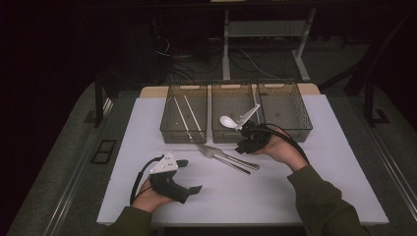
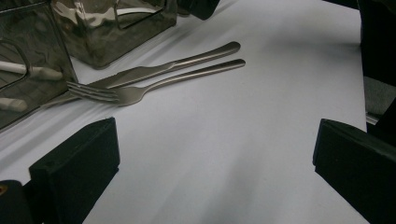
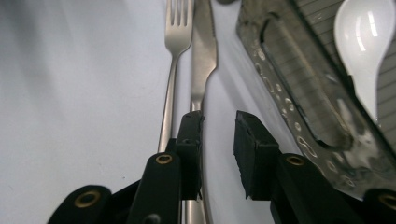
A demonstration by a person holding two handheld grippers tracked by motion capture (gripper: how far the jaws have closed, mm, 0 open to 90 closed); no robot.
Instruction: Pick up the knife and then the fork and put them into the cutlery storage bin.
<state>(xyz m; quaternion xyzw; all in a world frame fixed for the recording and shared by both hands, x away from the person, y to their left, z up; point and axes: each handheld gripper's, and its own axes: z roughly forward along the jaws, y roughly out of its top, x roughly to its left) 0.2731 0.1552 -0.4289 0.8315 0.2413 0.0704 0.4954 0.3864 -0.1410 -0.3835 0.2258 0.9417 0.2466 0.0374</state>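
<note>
Nearest the person, the left gripper (image 1: 190, 176) rests low over the white table (image 1: 246, 201) with its jaws spread wide and nothing between them; it poses little risk unless it drifts toward the cutlery.

Further out, the right gripper (image 3: 218, 121) reaches down at the knife (image 3: 204, 51) and fork (image 3: 175, 42), which lie side by side on the bare table just in front of the middle basket (image 1: 234, 139), handles almost touching. Its jaws stand at a narrow gap and pinch nothing. In the right gripper view the knife's handle runs under the left-hand jaw rather than into the gap, and the fork's handle lies just outside that same jaw.

That offset is the main hazard:
- If the jaws close here, they likely meet on air or scrape the knife sideways into the fork.
- A jaw pressing on the thin, flat handle could make it slip or tip.
- With the two handles so close, both pieces might get caught together.

Beyond, the basket's wall (image 3: 299, 93) is near the gripper, so a lift could clip the rim and jolt the white spoon (image 3: 364, 42) inside
</note>
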